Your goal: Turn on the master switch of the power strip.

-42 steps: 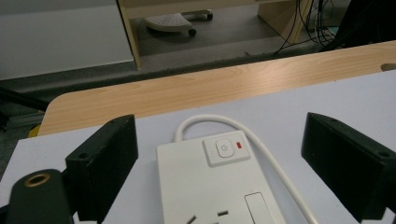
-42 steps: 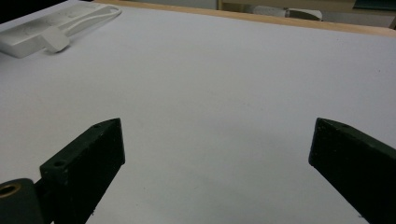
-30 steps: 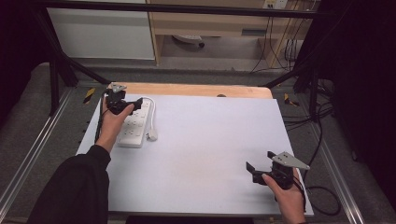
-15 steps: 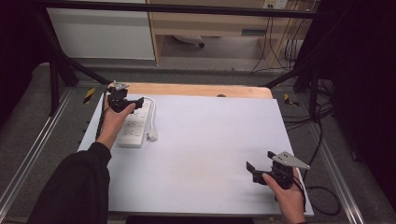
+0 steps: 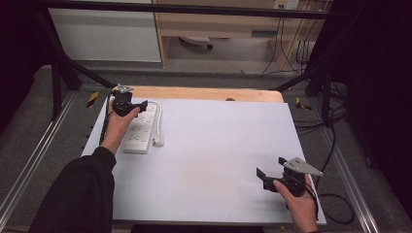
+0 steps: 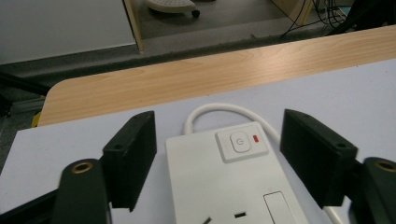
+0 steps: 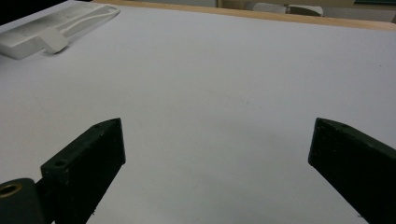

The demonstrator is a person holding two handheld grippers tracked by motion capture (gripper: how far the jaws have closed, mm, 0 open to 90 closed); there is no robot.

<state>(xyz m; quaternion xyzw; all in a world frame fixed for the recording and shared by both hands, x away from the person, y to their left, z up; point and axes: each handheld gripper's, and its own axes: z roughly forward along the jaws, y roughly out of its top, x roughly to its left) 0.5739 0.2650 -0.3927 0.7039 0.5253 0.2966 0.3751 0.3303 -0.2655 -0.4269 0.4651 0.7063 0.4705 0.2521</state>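
- Pale grey-white table sheet (image 5: 214, 155) covers the worktop, with a bare strip of light wooden board (image 5: 204, 93) along the far edge and dark floor beyond.
- White plastic multi-socket power strip (image 5: 140, 130) lies flat on the sheet at the far left corner. Its long axis runs from the near side to the far side of the table, and its switch end faces the wooden strip.
- White rounded cable (image 5: 159, 116) loops out of the far end of the strip and returns along its right side to a white plug (image 5: 158, 141) lying on the sheet just beside it.
- Left gripper (image 6: 219, 154) sits over the far end of the strip, its jaws straddling the strip's width. The square white power button (image 6: 240, 143) with its small red indicator lies between them and slightly ahead.
- Left jaws have just been closing. The strip is between them, but a gap shows on each side and the pads do not press on it: released, no grip.
- Judgement: the strip's short axis lines up with the jaws' closing direction, so further closing would clamp its sides.
- Right gripper (image 5: 274, 175) rests at the near right corner, well apart from the strip. Its jaws are spread wide over bare sheet, holding nothing.
- Left hand is plainly the nearer one.
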